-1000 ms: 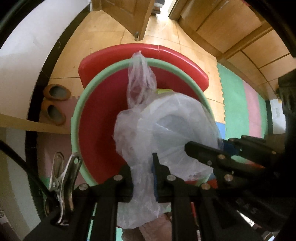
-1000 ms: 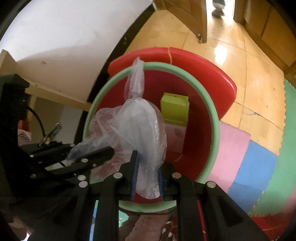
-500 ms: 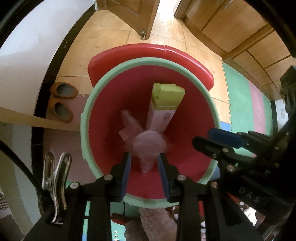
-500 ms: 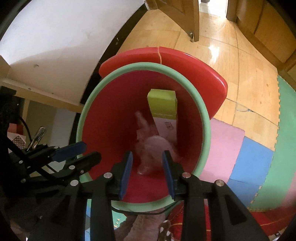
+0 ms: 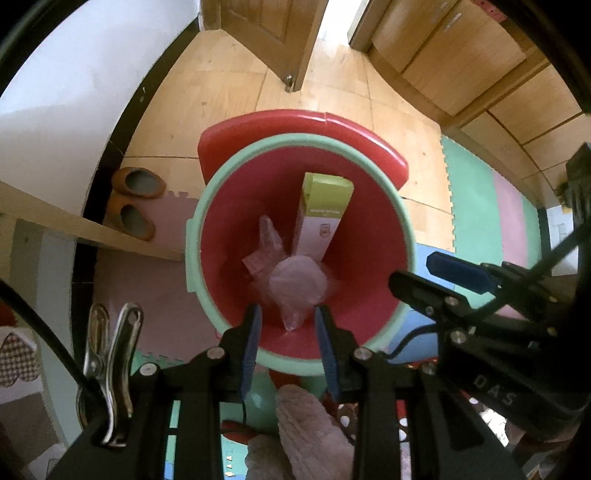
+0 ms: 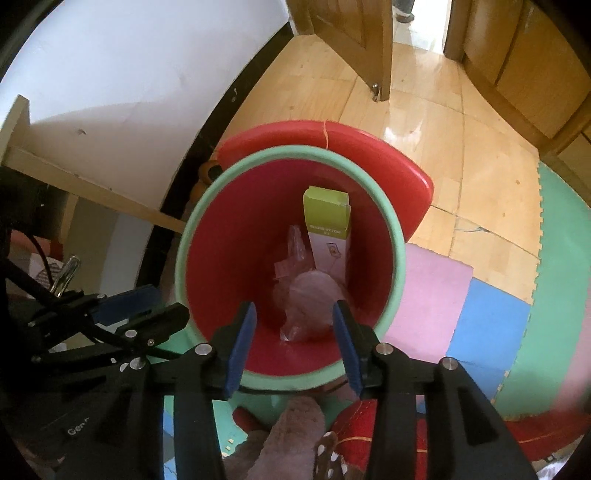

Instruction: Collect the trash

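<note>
- Below me I see a wooden floor with soft foam mats in pink, blue and green, a white wall and an open wooden door
- My left claw points straight down over the bin, its jaws apart and empty
- My right claw hangs beside it, jaws opening, gripping nothing
- The crumpled clear plastic bag lies at the bottom of the red, green-rimmed round bin, against a tall green and white carton
</note>
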{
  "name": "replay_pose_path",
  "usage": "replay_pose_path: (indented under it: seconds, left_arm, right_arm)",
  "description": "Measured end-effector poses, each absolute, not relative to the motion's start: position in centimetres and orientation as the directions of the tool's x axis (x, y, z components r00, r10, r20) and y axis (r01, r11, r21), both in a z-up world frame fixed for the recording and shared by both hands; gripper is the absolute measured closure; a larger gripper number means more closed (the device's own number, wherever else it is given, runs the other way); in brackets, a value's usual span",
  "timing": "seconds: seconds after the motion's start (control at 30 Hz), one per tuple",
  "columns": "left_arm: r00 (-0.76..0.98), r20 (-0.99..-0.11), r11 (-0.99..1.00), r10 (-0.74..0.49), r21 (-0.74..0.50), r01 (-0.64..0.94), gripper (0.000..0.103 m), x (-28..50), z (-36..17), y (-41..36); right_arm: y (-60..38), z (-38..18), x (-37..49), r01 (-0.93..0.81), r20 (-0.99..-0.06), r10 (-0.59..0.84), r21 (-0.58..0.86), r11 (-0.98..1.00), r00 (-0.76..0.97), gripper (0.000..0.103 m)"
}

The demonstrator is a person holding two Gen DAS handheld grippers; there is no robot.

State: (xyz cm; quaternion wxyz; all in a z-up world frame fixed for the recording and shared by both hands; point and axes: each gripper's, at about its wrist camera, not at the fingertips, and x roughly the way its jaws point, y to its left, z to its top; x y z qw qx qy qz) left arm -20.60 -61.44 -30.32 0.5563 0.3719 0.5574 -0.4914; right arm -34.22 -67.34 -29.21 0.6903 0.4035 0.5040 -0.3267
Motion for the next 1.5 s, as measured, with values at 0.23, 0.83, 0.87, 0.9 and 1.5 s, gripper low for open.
replay_pose_path:
  seconds: [0.23,0.83,0.87,0.9,1.5]
  left_arm:
    - [-0.114,-0.979,0.239,-0.168,-0.152,0.959,0.072,-20.9,-26.7,-59.7]
    - [-0.108,-0.968,0.298,-0.227,-0.174,0.938,0.072,-19.7,-17.4,-53.4]
    - [-0.103,-0.969,0.306,-0.226,-0.172,0.936,0.072,-19.5,-17.1,-53.0]
    - [-0.097,-0.969,0.314,-0.228,-0.168,0.934,0.072,-19.3,-16.6,-52.5]
    - [0.037,-0.962,0.512,-0.272,-0.112,0.852,0.072,-12.3,-8.1,-41.0]
  right_arm:
    - [-65.9,-25.7,-34.6,0.859,-0.955,-0.091,0.210,0.467,0.282,0.059]
    - [-60.5,-16.0,-34.6,0.838,-0.926,-0.163,0.220,0.500,0.341,0.059]
    - [-59.9,-15.6,-34.4,0.834,-0.924,-0.165,0.221,0.506,0.345,0.059]
    - [-59.4,-14.9,-34.0,0.826,-0.921,-0.167,0.221,0.519,0.351,0.059]
    - [-49.4,-5.6,-25.6,0.650,-0.880,-0.163,0.193,0.735,0.445,0.059]
